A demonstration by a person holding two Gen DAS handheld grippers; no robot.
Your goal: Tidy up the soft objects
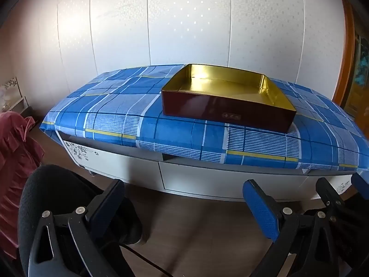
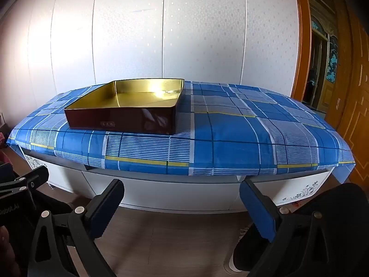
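while both claws hang apart and empty, left claw (image 1: 184, 207) and right claw (image 2: 182, 205) face a dark red, gold-lined shallow box (image 1: 227, 97) on the blue plaid-covered tabletop (image 1: 120, 113).

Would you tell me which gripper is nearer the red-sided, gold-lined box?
Neither clearly. The left gripper sits left of the box; the right gripper sits to its right, both open and short of the cabinet.

Gold-lined box (image 2: 129, 113) on blue plaid cloth (image 2: 230, 133)

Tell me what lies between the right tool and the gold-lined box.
In the right wrist view, only wooden floor, the white cabinet front and blue plaid cloth separate the open right tool from the empty box.
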